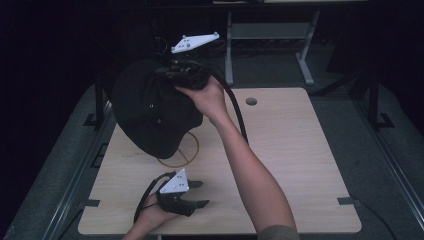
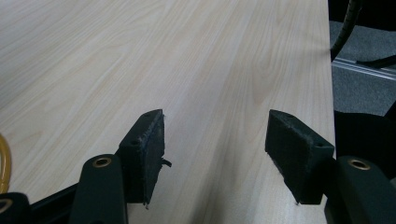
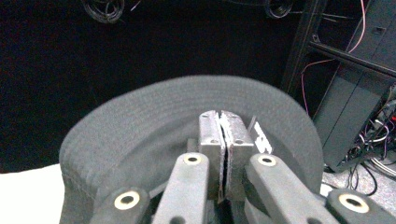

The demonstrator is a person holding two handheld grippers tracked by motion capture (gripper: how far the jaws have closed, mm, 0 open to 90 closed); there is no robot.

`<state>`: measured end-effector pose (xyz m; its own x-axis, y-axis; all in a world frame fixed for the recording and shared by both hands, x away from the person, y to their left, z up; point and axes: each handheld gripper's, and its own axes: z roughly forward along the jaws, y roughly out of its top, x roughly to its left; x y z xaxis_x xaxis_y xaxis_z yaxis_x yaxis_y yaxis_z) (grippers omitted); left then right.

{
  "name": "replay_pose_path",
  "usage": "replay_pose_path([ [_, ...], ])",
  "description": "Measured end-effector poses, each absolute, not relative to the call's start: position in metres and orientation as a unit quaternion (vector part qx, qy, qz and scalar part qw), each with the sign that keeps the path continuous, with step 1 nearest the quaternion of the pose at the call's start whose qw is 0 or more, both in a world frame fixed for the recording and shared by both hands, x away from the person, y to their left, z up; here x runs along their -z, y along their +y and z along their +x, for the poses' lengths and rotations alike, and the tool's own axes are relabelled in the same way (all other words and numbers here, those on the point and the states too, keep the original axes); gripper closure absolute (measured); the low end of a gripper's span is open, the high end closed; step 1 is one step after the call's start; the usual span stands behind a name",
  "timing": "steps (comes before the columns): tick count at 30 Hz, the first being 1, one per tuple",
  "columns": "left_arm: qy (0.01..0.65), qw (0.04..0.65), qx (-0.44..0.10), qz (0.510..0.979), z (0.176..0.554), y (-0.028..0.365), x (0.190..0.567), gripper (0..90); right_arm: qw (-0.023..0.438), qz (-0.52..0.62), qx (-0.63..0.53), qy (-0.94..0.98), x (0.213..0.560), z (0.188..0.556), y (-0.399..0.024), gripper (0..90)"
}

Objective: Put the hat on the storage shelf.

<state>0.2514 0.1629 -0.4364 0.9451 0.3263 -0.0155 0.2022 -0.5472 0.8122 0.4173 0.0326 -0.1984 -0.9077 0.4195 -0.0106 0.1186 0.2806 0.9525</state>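
One black bucket hat hangs above the far left part of the wooden table, its soft crown sagging downward and its stitched brim curving in rings of seams. The right gripper has its jaws pinched tight on the hat's fabric. The left gripper, jaws spread wide with nothing between them, sits low at the table's near edge, beside a yellow ring.

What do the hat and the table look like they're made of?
Hat: looks like dark woven cloth, matte, with rows of stitching around the brim; it hangs limp from the right gripper. Table: pale wood-grain top, smooth, probably laminate.
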Motion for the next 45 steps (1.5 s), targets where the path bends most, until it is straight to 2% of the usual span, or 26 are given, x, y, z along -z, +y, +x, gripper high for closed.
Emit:
replay_pose_path([
  [10, 0.146, 0.455, -0.066, 0.876, 0.251, 0.161, 0.437, 37.2, 0.130, 0.158, -0.540, 0.817, 0.206, 0.431, 0.070, 87.8],
  [15, 0.141, 0.453, -0.067, 0.878, 0.251, 0.161, 0.437, 37.0, 0.159, 0.142, -0.506, 0.836, 0.205, 0.429, 0.088, 64.8],
  [16, 0.141, 0.454, -0.065, 0.877, 0.251, 0.161, 0.438, 37.0, 0.160, 0.141, -0.500, 0.839, 0.205, 0.428, 0.088, 63.6],
  [30, 0.146, 0.455, -0.061, 0.877, 0.250, 0.162, 0.439, 36.0, 0.114, 0.182, -0.519, 0.827, 0.220, 0.430, 0.034, 51.9],
  [45, 0.180, 0.466, -0.056, 0.865, 0.257, 0.168, 0.440, 31.8, 0.098, 0.220, -0.532, 0.812, 0.235, 0.426, -0.013, 42.4],
])
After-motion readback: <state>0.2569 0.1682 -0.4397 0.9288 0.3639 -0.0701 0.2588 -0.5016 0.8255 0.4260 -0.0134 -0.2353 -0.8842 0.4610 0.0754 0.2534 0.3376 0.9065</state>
